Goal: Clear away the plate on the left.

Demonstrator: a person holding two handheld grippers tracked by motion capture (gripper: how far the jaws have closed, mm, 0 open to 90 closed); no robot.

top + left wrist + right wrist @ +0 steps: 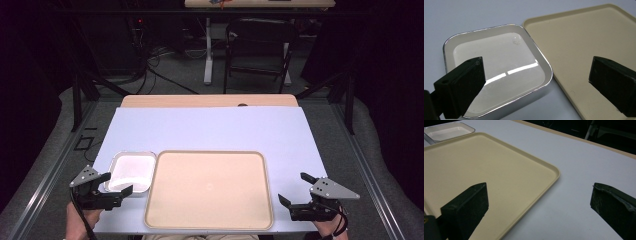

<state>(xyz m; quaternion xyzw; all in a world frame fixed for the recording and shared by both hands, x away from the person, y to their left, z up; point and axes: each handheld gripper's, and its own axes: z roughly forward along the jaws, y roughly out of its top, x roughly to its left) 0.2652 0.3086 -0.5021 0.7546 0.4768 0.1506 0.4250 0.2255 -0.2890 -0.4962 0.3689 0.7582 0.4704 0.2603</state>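
A large beige tray (210, 220) lies empty at the near middle of the pale table. A small shiny metal dish (131, 172) sits against its left edge, also empty. My left gripper (116, 182) hovers open at the dish's near-left corner; in the left gripper view its jaws straddle the dish (499, 65) and the tray's corner (584, 45). My right gripper (295, 189) stands open just right of the tray's near-right corner. In the right gripper view one jaw sits over the tray (489, 170) and the other over bare table, with the dish (447, 131) far off.
The pale table cover (210, 127) has bare room behind the tray and at its right. A wooden table edge (210, 101) shows at the back. Beyond it stand a dark chair (260, 45) and a white table leg (208, 50) on the floor.
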